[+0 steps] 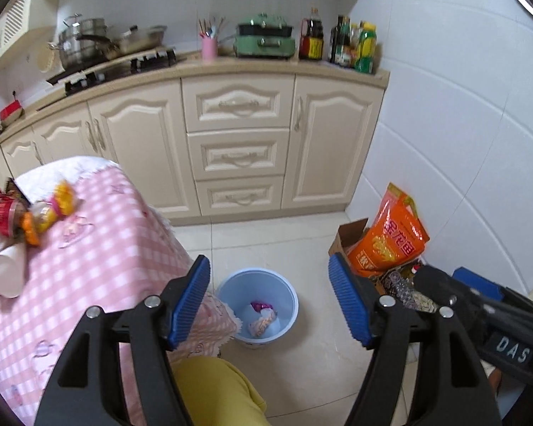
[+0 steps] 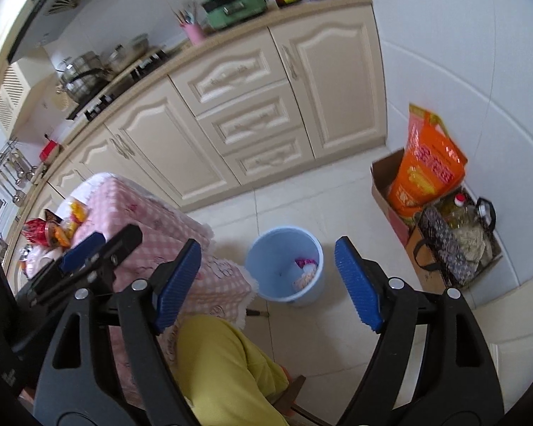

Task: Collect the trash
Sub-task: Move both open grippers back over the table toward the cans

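In the blue bin (image 1: 290,314), crumpled wrappers (image 1: 263,321)

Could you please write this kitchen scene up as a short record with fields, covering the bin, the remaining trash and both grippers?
bin: blue bin on the floor beside the table, a few wrappers inside
table: pink checked cloth
trash left: snack wrappers and white cup on the table
left gripper: open, nothing between the pads
right gripper: open, nothing between the pads
floor by wall: orange bag in a cardboard box
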Demonstrator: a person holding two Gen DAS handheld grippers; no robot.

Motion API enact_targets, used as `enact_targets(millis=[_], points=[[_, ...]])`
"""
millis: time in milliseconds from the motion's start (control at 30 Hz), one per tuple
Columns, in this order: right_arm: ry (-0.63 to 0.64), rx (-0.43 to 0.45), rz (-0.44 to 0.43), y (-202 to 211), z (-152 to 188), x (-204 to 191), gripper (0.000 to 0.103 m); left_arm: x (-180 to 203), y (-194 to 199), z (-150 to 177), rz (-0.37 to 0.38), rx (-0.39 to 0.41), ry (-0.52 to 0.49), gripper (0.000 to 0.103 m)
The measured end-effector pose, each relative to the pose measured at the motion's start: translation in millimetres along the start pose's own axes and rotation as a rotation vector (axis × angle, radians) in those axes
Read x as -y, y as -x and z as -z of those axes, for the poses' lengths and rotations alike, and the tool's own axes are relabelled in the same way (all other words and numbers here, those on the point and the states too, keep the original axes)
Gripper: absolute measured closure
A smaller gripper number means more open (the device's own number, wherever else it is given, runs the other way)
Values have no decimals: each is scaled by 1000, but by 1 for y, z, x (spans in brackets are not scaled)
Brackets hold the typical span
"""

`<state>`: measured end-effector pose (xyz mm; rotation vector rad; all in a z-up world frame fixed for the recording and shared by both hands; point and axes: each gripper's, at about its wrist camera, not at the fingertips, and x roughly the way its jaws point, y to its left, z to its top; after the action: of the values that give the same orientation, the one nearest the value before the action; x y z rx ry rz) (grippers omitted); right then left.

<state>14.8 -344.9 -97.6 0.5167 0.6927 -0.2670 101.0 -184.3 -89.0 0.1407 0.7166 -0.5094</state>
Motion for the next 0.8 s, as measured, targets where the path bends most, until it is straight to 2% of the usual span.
enact_targets(millis=[133,467,800], points=[[34,38,-42,16,3,-22,24,-18,31,-1,-22,52,28,32],[168,74,-139,33,10,-101,20,-86,102,6,-135,177,126,27],[306,29,-244,18,25,-189,18,-172,137,22,-260,198,251,25]])
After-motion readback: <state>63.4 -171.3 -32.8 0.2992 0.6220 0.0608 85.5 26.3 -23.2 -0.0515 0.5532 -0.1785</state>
